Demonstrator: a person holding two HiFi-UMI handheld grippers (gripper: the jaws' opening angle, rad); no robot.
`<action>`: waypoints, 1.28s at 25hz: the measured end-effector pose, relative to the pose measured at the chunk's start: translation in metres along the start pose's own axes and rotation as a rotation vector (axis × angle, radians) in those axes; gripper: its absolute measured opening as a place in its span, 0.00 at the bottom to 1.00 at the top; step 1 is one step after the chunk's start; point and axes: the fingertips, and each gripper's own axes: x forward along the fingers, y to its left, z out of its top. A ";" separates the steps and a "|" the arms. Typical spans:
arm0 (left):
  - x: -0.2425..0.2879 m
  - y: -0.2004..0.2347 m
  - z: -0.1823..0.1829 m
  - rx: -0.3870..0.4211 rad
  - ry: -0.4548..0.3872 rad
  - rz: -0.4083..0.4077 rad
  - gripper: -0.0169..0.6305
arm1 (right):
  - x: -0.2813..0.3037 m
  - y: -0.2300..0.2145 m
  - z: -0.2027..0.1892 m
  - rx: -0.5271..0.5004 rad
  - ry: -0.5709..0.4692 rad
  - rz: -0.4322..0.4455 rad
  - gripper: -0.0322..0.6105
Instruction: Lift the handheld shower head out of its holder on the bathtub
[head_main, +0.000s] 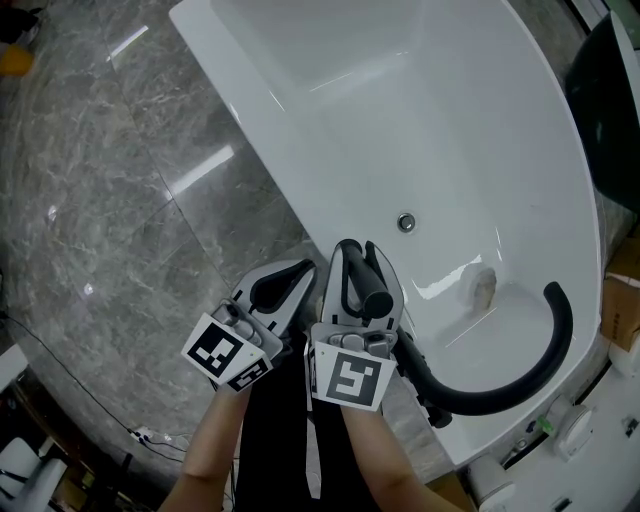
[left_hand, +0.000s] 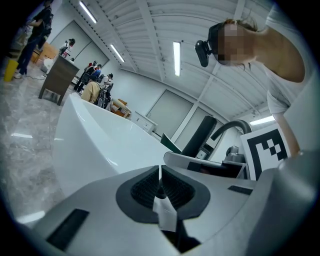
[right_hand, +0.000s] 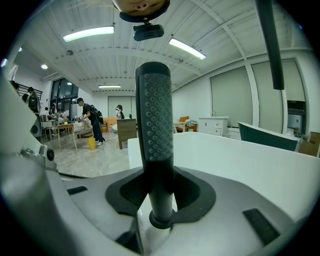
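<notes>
Grab looks done, the lift isn't. My right gripper is clamped on the shower head, which stands upright between the pads. In the head view it's at lower centre on the bathtub rim and doesn't look raised yet. My left gripper is pinched closed and empty.

The person's two bare forearms reach forward side by side. The left gripper tilts slightly downward, its jaws pressed together with nothing between them. Just beside it, the right gripper has its jaws clamped on the shower head, which stands upright between them.
</notes>
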 end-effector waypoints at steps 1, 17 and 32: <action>0.000 0.000 0.001 0.000 -0.001 0.002 0.06 | 0.000 0.000 0.001 -0.007 -0.003 0.001 0.26; -0.009 -0.023 0.007 0.016 -0.014 -0.007 0.06 | -0.012 -0.002 0.010 0.005 0.023 0.000 0.26; -0.034 -0.039 0.002 0.006 -0.038 -0.002 0.06 | -0.036 0.008 0.033 -0.043 -0.047 0.001 0.26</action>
